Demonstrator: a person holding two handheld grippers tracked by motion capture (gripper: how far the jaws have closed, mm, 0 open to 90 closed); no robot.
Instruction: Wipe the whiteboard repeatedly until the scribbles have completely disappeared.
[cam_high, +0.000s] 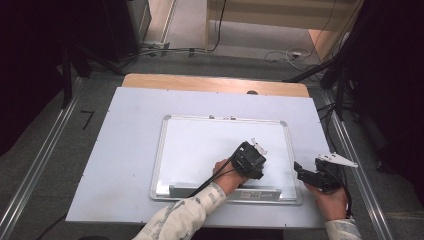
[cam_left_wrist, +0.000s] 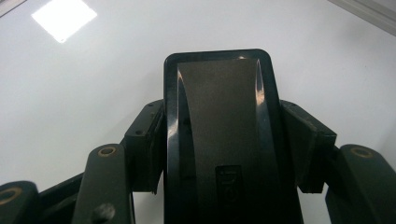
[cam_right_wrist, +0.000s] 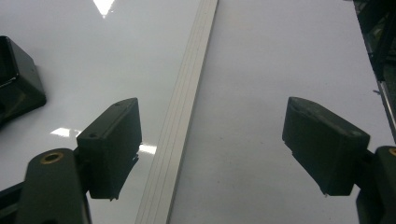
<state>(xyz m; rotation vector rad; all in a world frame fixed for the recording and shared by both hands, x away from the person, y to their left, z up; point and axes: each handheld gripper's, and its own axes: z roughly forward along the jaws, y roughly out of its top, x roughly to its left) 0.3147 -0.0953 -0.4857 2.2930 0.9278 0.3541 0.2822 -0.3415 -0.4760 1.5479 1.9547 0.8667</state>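
Note:
A white whiteboard (cam_high: 200, 145) with a metal frame lies flat on the table. My left gripper (cam_high: 254, 151) is over its lower right part, pressed down toward the board surface (cam_left_wrist: 70, 93). It is shut on a black whiteboard eraser (cam_left_wrist: 224, 135), both jaws against the eraser's sides. My right gripper (cam_high: 299, 168) hovers open at the board's right edge, nothing between its fingers. In the right gripper view, that gripper (cam_right_wrist: 215, 144) straddles the board's frame strip (cam_right_wrist: 187, 116), and the left gripper's black body (cam_right_wrist: 16, 84) sits at the far left.
A pale grey mat (cam_high: 125, 150) covers the wooden table (cam_high: 200, 82) under the board. The board has a tray (cam_high: 220, 192) along its near edge. Metal rails (cam_high: 45, 150) run down both sides of the table, and cables (cam_high: 280, 55) lie on the floor beyond.

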